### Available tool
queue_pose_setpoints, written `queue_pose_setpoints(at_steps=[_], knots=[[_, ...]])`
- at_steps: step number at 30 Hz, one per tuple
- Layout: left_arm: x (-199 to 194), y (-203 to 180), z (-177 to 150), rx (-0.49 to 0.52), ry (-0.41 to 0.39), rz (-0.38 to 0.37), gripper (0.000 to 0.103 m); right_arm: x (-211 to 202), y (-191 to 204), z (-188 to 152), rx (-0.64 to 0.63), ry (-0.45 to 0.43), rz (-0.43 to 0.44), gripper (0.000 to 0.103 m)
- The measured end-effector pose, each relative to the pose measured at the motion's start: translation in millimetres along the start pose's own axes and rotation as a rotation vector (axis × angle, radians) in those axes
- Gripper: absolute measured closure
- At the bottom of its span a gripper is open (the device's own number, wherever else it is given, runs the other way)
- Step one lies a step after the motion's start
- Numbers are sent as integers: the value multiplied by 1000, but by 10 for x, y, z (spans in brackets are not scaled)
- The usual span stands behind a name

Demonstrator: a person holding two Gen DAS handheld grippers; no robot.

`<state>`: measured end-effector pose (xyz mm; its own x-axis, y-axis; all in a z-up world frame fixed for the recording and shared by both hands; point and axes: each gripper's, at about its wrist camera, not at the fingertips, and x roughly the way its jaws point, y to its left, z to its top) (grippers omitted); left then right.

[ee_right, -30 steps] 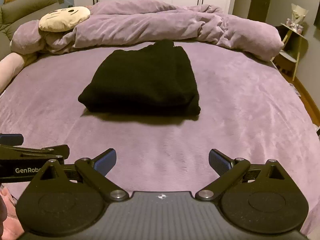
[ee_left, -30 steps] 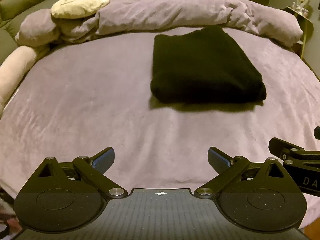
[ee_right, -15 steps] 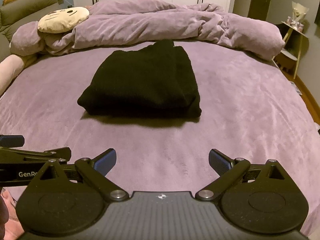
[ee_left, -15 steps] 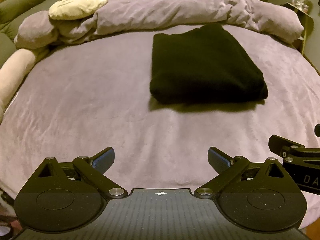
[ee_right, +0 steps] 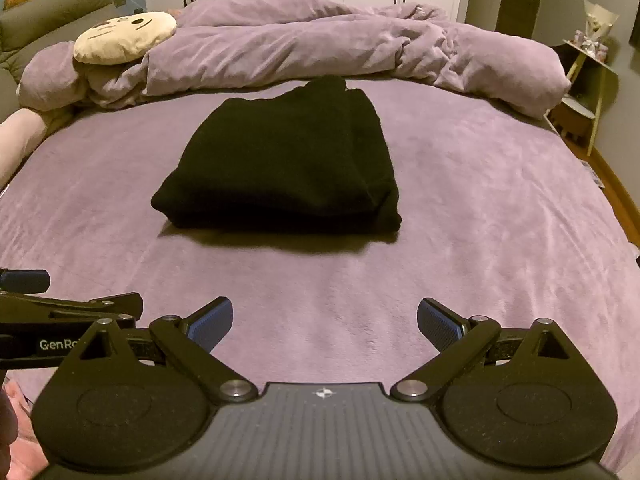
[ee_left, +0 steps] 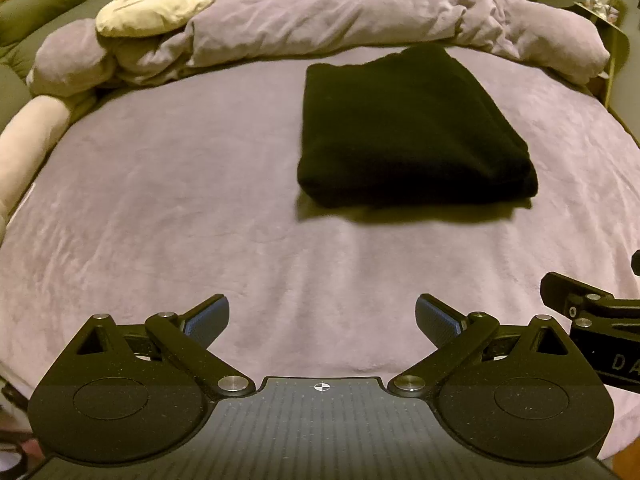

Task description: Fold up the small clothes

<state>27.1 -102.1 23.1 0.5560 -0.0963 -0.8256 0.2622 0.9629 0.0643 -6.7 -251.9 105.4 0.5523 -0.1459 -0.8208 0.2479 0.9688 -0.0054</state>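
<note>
A black garment (ee_left: pixel 408 128) lies folded into a thick rectangle on the purple bed cover (ee_left: pixel 160 200), right of centre in the left wrist view and centred in the right wrist view (ee_right: pixel 288 160). My left gripper (ee_left: pixel 322 318) is open and empty, held near the front edge of the bed, well short of the garment. My right gripper (ee_right: pixel 325 320) is open and empty too, also short of the garment. Each gripper shows at the edge of the other's view, the right one (ee_left: pixel 592 320) and the left one (ee_right: pixel 60 320).
A rumpled purple duvet (ee_right: pixel 320 52) runs along the far side of the bed. A cream cat-face pillow (ee_right: pixel 124 38) lies at the far left. A small shelf (ee_right: pixel 588 80) stands right of the bed. A sofa (ee_left: pixel 48 4) is at the far left.
Both grippers have drifted slightly; the garment sits a little lower in both views. Both jaws stay open and the garment has not moved on the bed.
</note>
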Motion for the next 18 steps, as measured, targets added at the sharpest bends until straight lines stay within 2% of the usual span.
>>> queue_pose_setpoints(at_steps=[18], knots=[[1, -5, 1, -7, 0, 8, 1, 1, -6, -10, 14, 4, 2, 4]])
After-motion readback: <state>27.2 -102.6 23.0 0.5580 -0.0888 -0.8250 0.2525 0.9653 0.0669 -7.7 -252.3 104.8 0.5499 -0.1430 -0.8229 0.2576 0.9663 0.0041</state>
